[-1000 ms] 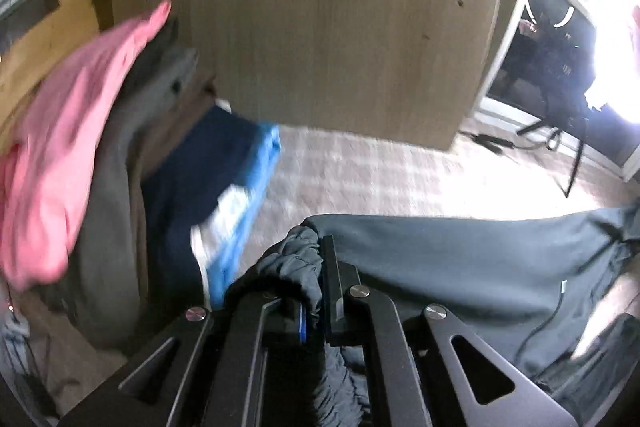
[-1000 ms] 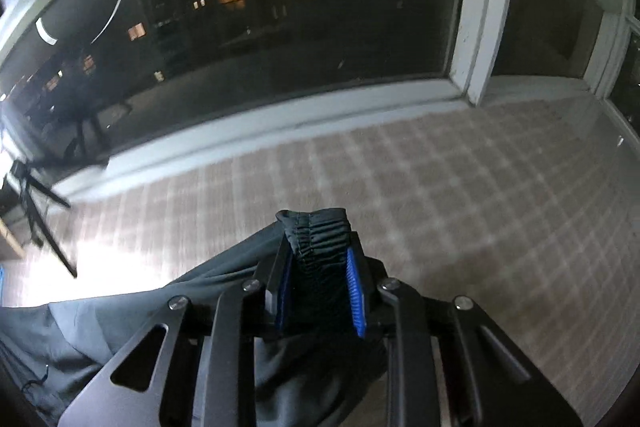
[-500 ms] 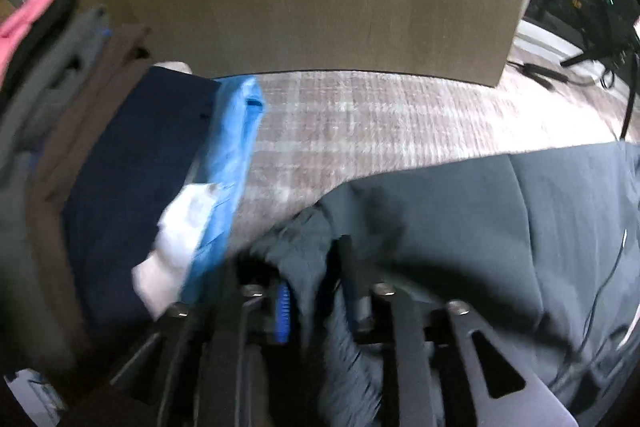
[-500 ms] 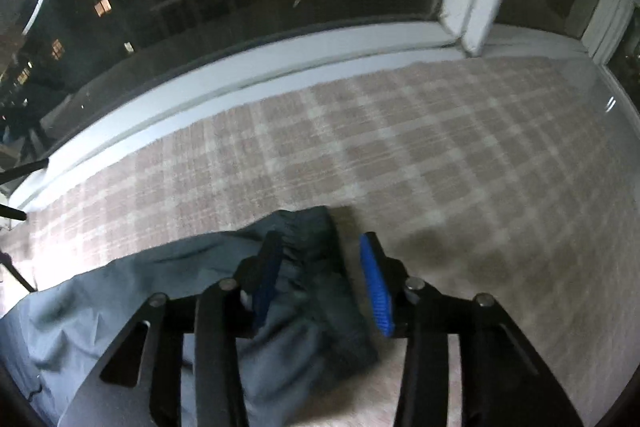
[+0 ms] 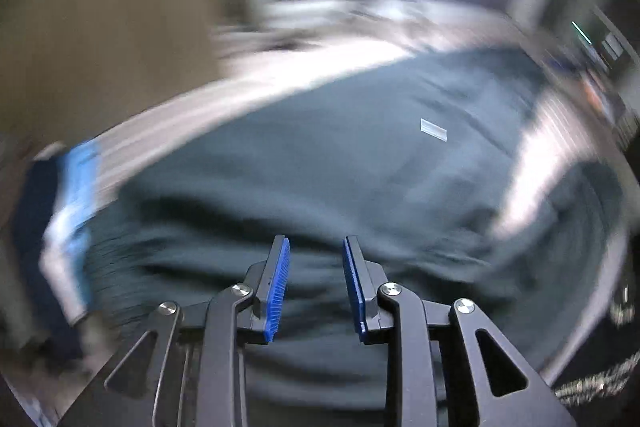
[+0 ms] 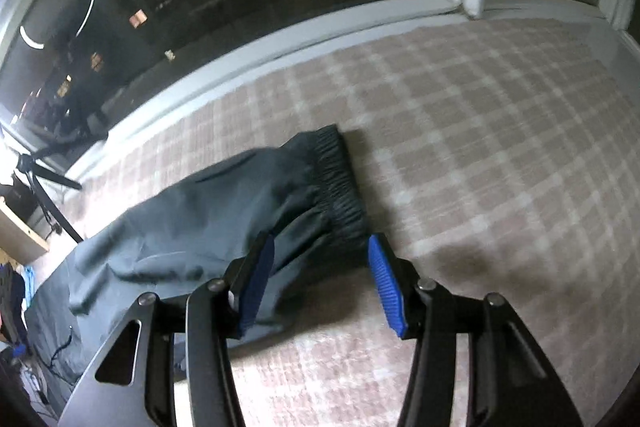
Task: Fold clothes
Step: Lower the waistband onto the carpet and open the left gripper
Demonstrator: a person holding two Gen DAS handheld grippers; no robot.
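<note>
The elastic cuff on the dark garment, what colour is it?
Dark grey-black elastic cuff, clearest in the right wrist view.

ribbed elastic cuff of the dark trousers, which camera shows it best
The right wrist view: the ribbed elastic cuff lies sharp and unobstructed on the checked carpet, just ahead of the fingers. The left wrist view is motion-blurred and shows only broad dark fabric, no clear cuff.
</note>
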